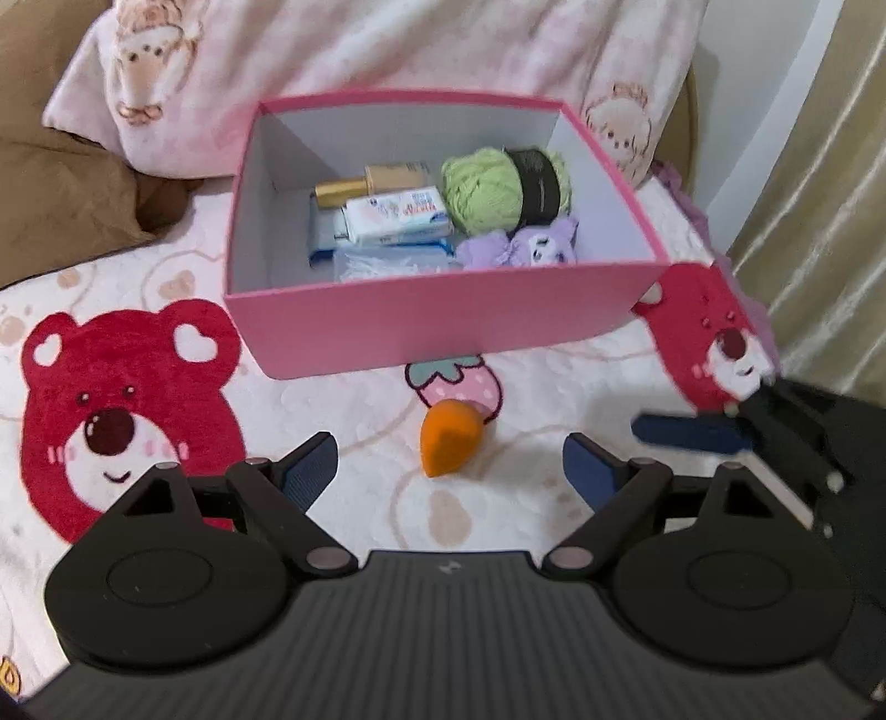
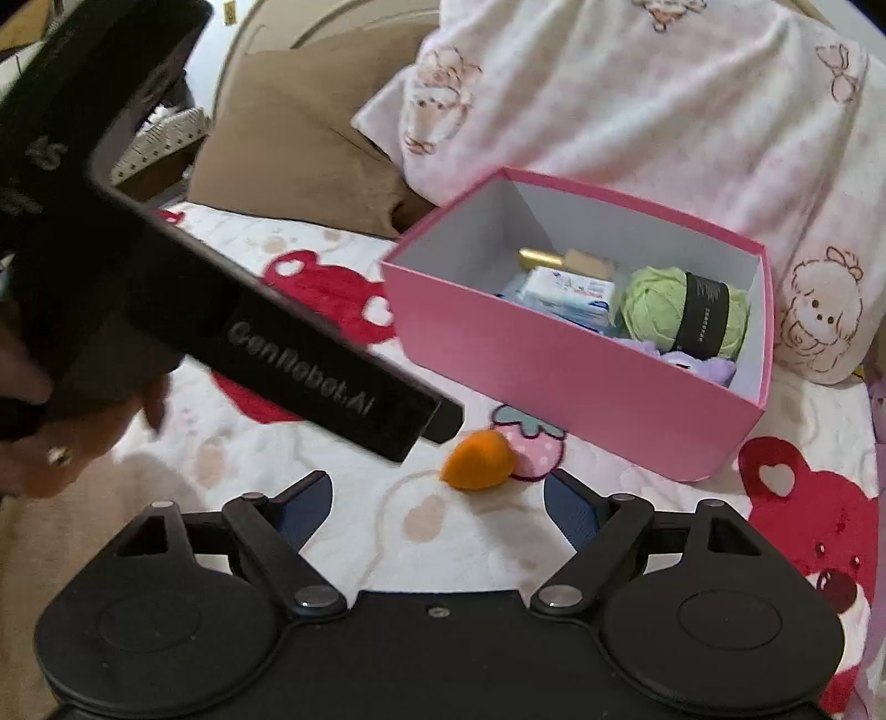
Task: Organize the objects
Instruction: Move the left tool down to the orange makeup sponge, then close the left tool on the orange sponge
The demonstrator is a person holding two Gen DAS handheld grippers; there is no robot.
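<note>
An orange teardrop sponge (image 1: 447,441) lies on the bear-print blanket just in front of the open pink box (image 1: 443,327); it also shows in the right wrist view (image 2: 477,461). The pink box (image 2: 576,387) holds green yarn (image 1: 487,188), a purple plush (image 1: 531,246), a gold-capped bottle (image 1: 376,180) and white-blue packets (image 1: 396,216). My left gripper (image 1: 448,471) is open and empty, just short of the sponge. My right gripper (image 2: 437,509) is open and empty, near the sponge; its blue fingers (image 1: 692,435) enter the left wrist view at right.
A pink-white pillow (image 1: 387,50) and a brown cushion (image 1: 72,205) lie behind the box. A curtain (image 1: 830,194) hangs at right. The left gripper's black body (image 2: 232,310) crosses the right wrist view at left.
</note>
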